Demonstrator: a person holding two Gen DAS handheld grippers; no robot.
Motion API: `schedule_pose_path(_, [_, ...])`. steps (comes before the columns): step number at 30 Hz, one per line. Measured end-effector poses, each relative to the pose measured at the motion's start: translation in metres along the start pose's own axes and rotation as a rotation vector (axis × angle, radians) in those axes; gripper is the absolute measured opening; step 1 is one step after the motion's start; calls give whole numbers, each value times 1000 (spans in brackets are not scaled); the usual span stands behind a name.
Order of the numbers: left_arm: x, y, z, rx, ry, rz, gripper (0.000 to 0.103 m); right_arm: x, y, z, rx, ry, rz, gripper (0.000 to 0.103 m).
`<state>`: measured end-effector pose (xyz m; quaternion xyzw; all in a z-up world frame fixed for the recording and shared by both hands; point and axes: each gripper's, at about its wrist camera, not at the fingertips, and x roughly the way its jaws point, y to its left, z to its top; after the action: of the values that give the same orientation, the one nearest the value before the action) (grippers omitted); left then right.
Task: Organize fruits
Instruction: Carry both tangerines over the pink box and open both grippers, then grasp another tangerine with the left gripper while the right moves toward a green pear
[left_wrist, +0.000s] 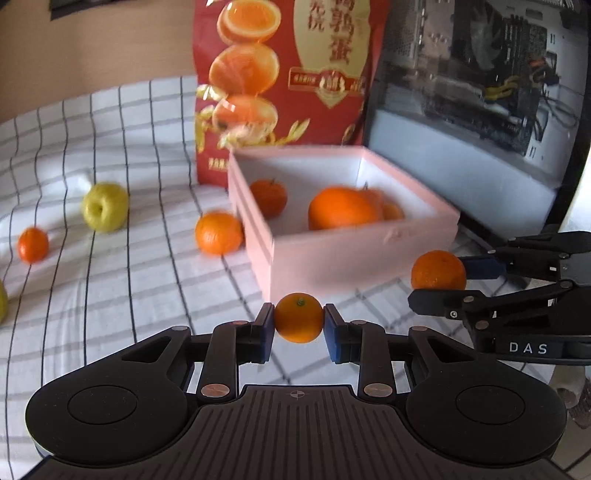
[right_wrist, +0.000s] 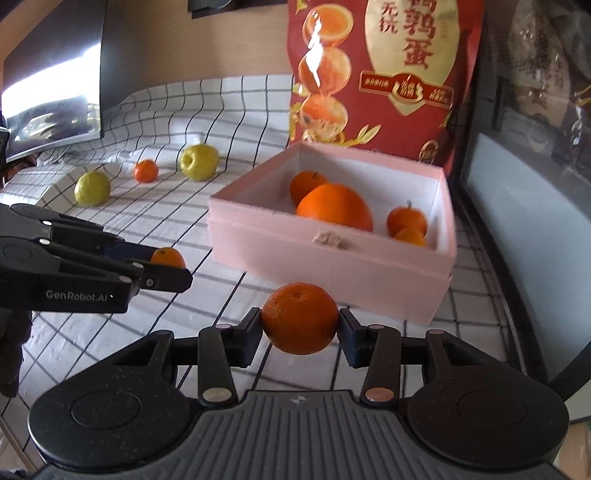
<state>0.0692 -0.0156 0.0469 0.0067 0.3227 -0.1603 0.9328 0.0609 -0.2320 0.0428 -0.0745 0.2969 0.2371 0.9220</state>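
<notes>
Partway done: open pink cardboard box (right_wrist: 332, 254) already holds four oranges, big and small. Left gripper (left_wrist: 299, 325) clamps a small round orange mandarin (left_wrist: 298, 322); right gripper (right_wrist: 300, 325) clamps a larger orange tangerine (right_wrist: 299, 317), both just short of the box's near wall. Loose on the checked white cloth (left_wrist: 110, 295): yellow-green apples (right_wrist: 198, 161), several oranges. Red printed bag (right_wrist: 384, 74) behind the box; approach over the near rim looks clear.

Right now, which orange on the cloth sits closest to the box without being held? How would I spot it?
Find the pink box in front of the red bag on the checked cloth. The orange lies on the cloth against the box's left wall. Unlike its neighbours, it is neither inside the box nor clamped in a hand-held gripper.
</notes>
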Motion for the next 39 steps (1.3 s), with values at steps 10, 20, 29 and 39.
schedule_pose_path(10, [31,31,113,-203,-135,-188,33,10,-34,81,74,-96,-69,44])
schedule_pose_path(20, [104,26,174,-227,-5,-191,34,70,-68,121,151,-4,-83,45])
schedule_pose_path(29, [107,50,144,-207,-4,-166,34,64,-56,117,117,-8,-109,59])
schedule_pose_path(39, [49,158,95,-246,-41,47,34,69,-24,135,102,2,-81,59])
